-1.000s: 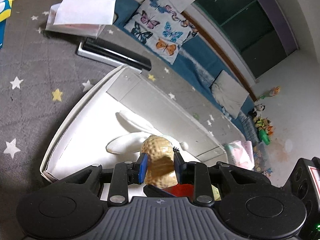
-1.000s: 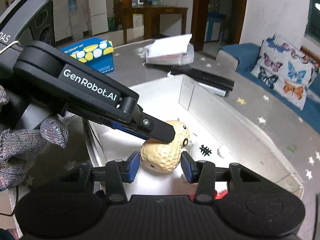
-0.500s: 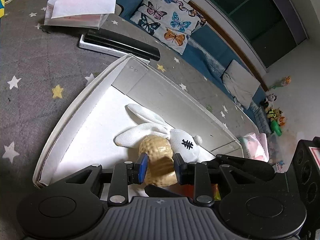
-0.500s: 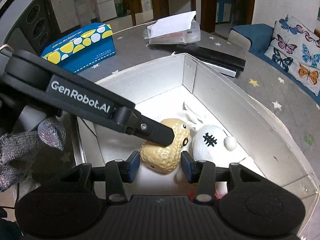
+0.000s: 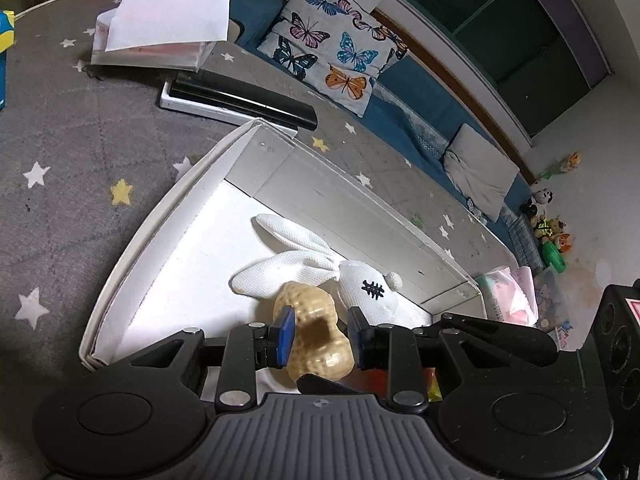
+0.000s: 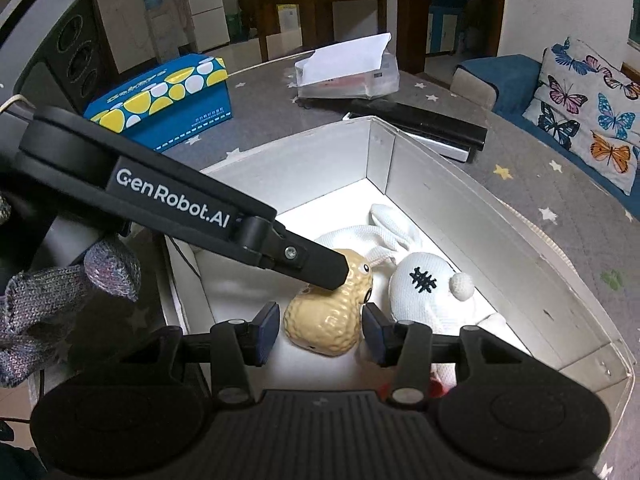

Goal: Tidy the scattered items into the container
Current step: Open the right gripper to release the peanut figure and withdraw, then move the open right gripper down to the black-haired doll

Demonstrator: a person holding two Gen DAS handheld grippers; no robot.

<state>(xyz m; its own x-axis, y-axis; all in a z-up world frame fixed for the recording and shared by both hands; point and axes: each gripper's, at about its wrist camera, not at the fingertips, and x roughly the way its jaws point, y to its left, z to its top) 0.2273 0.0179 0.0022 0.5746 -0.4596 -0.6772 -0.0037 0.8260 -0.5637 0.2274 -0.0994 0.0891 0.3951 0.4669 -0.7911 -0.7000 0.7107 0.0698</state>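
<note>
A tan peanut toy [image 5: 312,304] sits low inside the white box [image 5: 132,248], against a white rabbit doll [image 5: 368,288]. My left gripper [image 5: 319,338] is shut on the peanut, with both blue pads pressed to its sides. In the right wrist view one of its fingers [image 6: 320,268] reaches down onto the peanut [image 6: 324,328]. My right gripper [image 6: 320,330] straddles the same toy, open, with a slim gap at its left pad. The rabbit [image 6: 424,288] lies just right of it. Something red [image 6: 436,386] is mostly hidden under the gripper body.
On the grey star-patterned cloth beyond the box [image 6: 500,208] lie a black-and-white flat device [image 6: 420,124], a clear tissue pack [image 6: 348,72] and a blue-yellow tissue box [image 6: 160,100]. A gloved hand [image 6: 60,296] holds the left gripper. A butterfly cushion [image 5: 332,48] sits on the sofa.
The rabbit's head, hidden behind the peanut in the left wrist view, now shows beside it. Both grippers stay around the peanut in the box.
</note>
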